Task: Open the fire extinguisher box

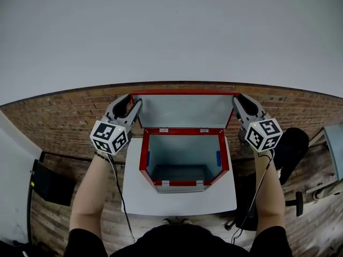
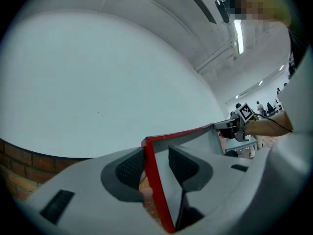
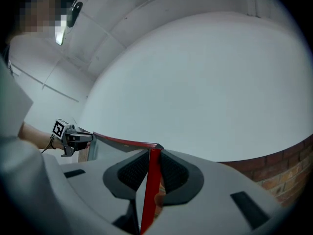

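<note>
The red fire extinguisher box (image 1: 182, 183) sits mid-frame in the head view on a small white table (image 1: 177, 205). Its hollow is open to the camera and its lid (image 1: 185, 110) is raised at the box's 12 o'clock.

The right gripper (image 1: 239, 101), at 2 o'clock from the box, has its pads pinched on the lid's red side edge. The left gripper (image 1: 134, 101), at 10 o'clock, only straddles the opposite edge. Its outer pad is against the red strip and its inner pad stands off it, so that side is not clamped.

The lid looks close to fully swung back, so the work left is probably easing it to rest. For that, the left side should bite before any more push (a one-sided grip would likely twist the thin panel). Both grippers should then travel together towards 12 o'clock, following the hinge's arc rather than pulling straight up. Neither should let go until the lid stands on its own.
</note>
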